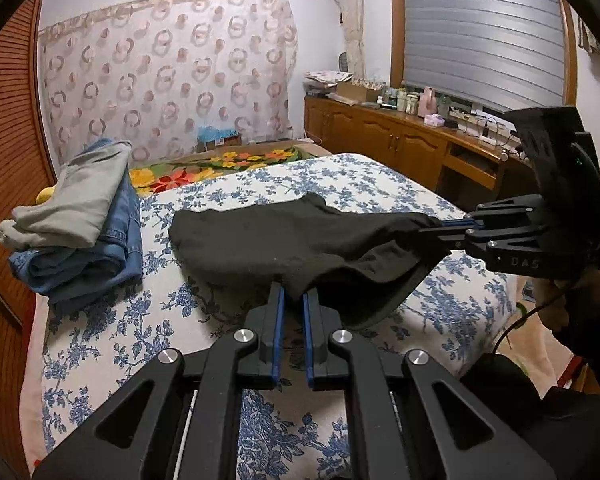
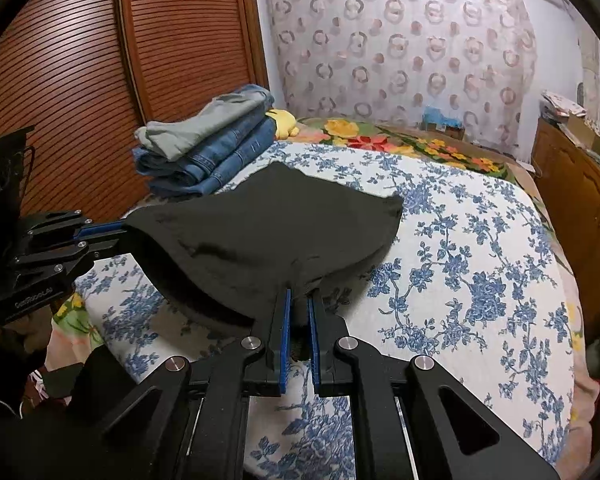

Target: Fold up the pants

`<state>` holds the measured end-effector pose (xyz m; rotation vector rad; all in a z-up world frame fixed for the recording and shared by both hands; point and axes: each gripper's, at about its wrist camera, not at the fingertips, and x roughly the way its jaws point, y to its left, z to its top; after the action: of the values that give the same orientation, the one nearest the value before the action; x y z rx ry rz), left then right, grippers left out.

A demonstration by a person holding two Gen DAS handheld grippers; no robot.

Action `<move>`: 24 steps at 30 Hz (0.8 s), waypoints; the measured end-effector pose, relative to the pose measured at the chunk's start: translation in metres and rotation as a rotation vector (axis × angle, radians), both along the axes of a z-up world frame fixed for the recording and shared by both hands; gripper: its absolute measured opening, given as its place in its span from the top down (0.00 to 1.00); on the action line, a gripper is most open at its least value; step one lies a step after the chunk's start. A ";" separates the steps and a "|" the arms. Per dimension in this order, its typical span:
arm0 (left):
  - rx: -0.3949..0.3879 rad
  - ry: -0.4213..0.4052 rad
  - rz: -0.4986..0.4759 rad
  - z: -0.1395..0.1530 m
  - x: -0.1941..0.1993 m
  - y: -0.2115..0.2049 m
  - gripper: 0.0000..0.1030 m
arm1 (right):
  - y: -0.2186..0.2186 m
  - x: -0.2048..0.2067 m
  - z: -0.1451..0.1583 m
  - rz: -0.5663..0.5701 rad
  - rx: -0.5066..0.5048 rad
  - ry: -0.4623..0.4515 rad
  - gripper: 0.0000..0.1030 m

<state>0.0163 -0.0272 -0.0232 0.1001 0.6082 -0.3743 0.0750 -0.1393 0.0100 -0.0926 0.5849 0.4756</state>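
The black pants [image 1: 280, 240] [image 2: 268, 216] are stretched between both grippers over the bed. Their near edge is lifted, while the far part rests on the blue-flowered sheet [image 1: 340, 176] [image 2: 460, 240]. My left gripper [image 1: 294, 288] is shut on one near corner of the black cloth and shows at the left in the right wrist view [image 2: 120, 232]. My right gripper [image 2: 299, 296] is shut on the other near corner and comes in from the right in the left wrist view [image 1: 440, 232]. A hand [image 1: 560, 300] holds its handle.
A stack of folded jeans with grey pants on top [image 1: 80, 216] [image 2: 212, 140] sits on the bed's far left beside a yellow plush toy [image 2: 284, 120]. A slatted wooden door [image 2: 80, 80] stands to the left. A wooden cabinet [image 1: 380, 136] with bottles runs along the right.
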 end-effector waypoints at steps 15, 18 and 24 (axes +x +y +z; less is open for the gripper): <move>-0.008 -0.067 -0.029 0.033 -0.028 0.001 0.91 | -0.008 -0.035 0.024 0.018 -0.004 -0.080 0.92; -0.013 -0.080 -0.032 0.037 -0.031 0.002 0.91 | -0.009 -0.041 0.029 0.021 -0.007 -0.096 0.92; -0.019 -0.099 -0.036 0.045 -0.036 0.000 0.91 | -0.012 -0.052 0.036 0.025 -0.017 -0.121 0.92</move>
<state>-0.0198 -0.0269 0.0219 0.1105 0.5058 -0.4072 0.0233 -0.1512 0.0456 -0.1438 0.4695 0.4856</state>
